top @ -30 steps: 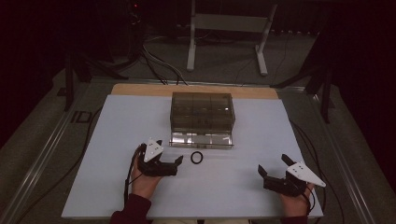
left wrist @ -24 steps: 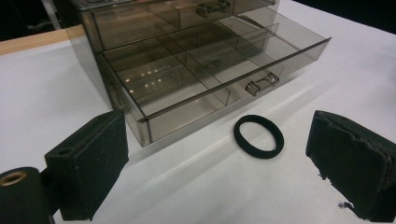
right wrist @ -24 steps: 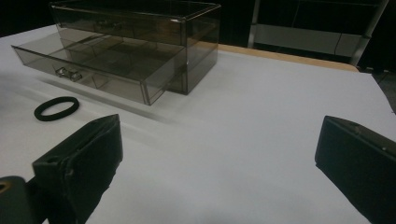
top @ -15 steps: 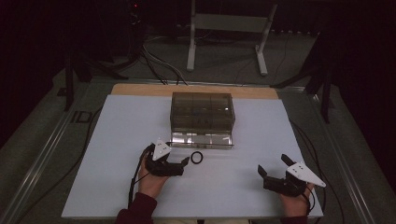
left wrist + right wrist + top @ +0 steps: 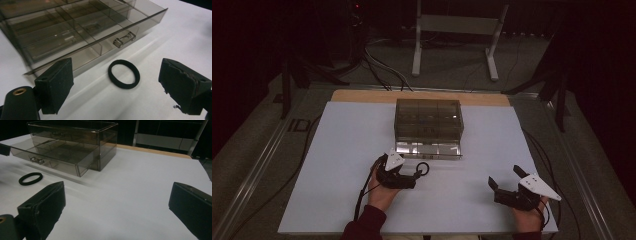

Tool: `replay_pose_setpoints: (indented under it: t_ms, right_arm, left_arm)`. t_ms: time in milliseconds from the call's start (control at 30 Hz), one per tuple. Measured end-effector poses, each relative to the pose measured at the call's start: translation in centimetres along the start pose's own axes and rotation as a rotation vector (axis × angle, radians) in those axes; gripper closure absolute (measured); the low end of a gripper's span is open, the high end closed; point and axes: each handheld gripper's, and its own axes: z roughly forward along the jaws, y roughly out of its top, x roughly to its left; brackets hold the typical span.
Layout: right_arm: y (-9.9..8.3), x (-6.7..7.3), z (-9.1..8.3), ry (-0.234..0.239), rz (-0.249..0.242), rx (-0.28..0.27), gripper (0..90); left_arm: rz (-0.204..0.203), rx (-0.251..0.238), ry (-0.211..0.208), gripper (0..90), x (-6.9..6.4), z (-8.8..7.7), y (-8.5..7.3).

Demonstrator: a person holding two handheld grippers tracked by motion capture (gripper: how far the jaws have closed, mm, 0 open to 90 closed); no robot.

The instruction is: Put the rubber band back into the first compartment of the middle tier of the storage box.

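Now left gripper (image 5: 117, 87) wide, jaws just closing, around black ring (image 5: 124, 74), untouched.

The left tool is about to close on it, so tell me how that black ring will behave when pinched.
The black ring looks thin and slightly oval, like a soft band, so it will probably flatten between the pads rather than resist. It lies flat on the white table, so it is unlikely to roll, though it may slide. It seems very light. The left tool stands open around it, not touching.
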Motion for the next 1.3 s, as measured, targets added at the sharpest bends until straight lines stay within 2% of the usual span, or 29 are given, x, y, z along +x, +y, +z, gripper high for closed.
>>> replay_pose_setpoints:
  t_ms: [200,433,633,767,867,900,1000,1133,1300]
  right_arm:
    - [0.0,0.0,0.0,0.000,-0.001,0.000,1.5]
    - [0.0,0.0,0.0,0.000,0.000,-0.001,1.5]
    - [0.0,0.0,0.0,0.000,0.000,-0.001,1.5]
    - [0.0,-0.1,0.0,-0.001,0.001,-0.002,1.5]
    - [0.0,0.0,0.0,-0.001,0.000,-0.001,1.5]
    - [0.0,0.0,0.0,-0.001,-0.001,-0.001,1.5]
    - [0.0,0.0,0.0,-0.001,0.000,-0.001,1.5]
    - [0.0,-0.1,0.0,-0.002,0.000,-0.002,1.5]
    - [0.0,-0.1,0.0,-0.001,0.000,-0.003,1.5]
  left_arm:
    - [0.006,0.016,-0.022,14.6,-0.5,1.0,0.0]
    - [-0.009,0.043,-0.044,15.9,-0.8,2.1,0.0]
    - [0.000,0.086,-0.035,18.0,-1.1,2.9,0.0]
    - [-0.009,0.099,-0.008,32.9,-1.2,3.2,0.0]
    - [-0.017,0.114,0.003,35.5,-1.1,3.4,0.1]
    - [-0.018,0.121,0.009,39.6,-1.1,3.5,0.1]
    - [-0.021,0.131,0.008,42.8,-1.1,3.7,0.1]
    - [-0.022,0.152,0.012,51.7,-1.1,4.0,0.2]
    - [-0.039,0.174,0.038,58.0,-1.0,4.3,0.3]
